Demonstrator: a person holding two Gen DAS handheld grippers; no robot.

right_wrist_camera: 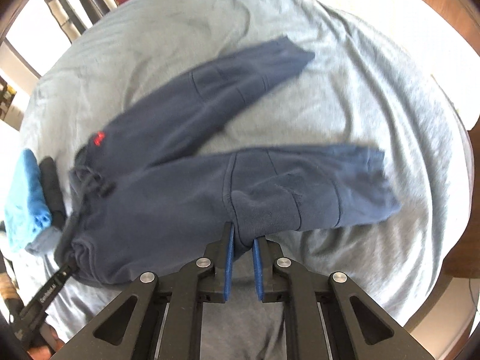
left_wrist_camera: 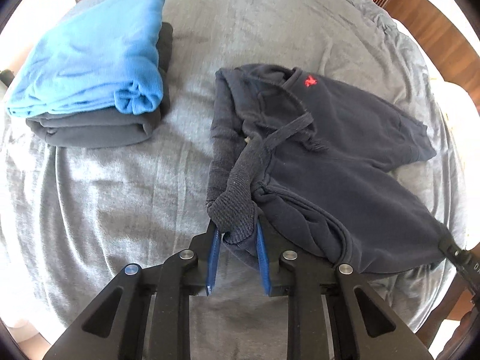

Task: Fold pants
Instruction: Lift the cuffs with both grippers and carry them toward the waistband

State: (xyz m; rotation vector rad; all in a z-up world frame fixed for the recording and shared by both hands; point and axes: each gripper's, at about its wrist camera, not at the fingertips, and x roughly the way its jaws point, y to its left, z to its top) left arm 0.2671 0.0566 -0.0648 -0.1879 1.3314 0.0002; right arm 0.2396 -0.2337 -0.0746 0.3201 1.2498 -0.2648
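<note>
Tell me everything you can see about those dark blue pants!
The navy sweatpants look like soft, fuzzy fleece. They have a ribbed waistband, a dark drawstring, a small red logo near the waist and seamed panels on the legs. They lie on the gray blanket with both legs spread apart in a V. The left claw pinches the waistband, and the right claw pinches the edge of the nearer leg. A stack of folded clothes, blue on top, sits beside the waist.

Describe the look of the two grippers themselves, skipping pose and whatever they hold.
Both the left gripper and the right gripper are matte black linkage frames with round silver pivot pins and flat blue finger pads. One arm carries small white lettering, too blurred to read. No cables show.
</note>
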